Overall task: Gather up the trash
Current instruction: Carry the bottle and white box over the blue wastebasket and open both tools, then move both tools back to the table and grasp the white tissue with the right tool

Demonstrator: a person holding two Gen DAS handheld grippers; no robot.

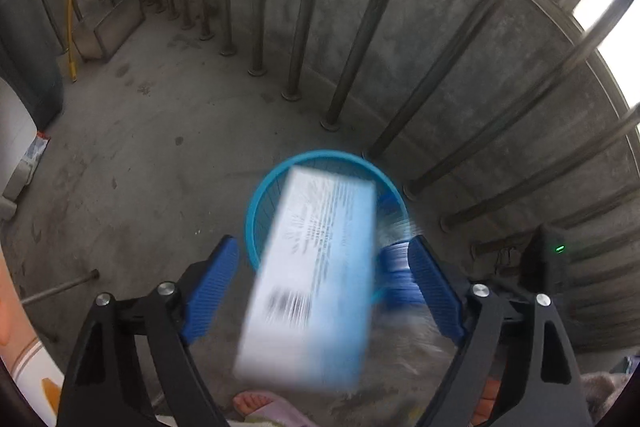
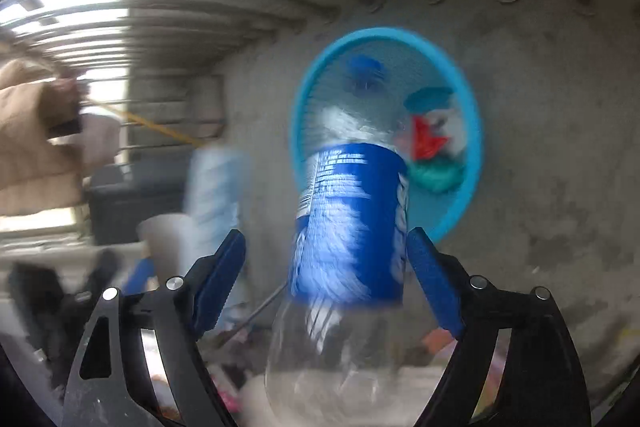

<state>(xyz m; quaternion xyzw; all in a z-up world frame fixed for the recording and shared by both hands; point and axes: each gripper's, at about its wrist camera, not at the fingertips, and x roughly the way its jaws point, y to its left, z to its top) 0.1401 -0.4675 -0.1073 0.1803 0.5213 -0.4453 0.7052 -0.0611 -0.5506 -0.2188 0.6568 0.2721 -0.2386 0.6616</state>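
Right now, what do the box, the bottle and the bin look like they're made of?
Box: likely thin cardboard with a smooth printed face; flat sides, barcode, though blurred.
Bottle: clear, glossy plastic with a blue wrap label; you can see through its base.
Bin: probably moulded plastic, matte turquoise, with a thick rounded rim.

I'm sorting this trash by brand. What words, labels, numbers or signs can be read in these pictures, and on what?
None can be read.
Pale blue box: rows of dark print and a barcode, all motion-blurred.
Plastic bottle, blue label: white lettering and a small-print panel, blurred.
Wrappers in the blue basket: no legible print.
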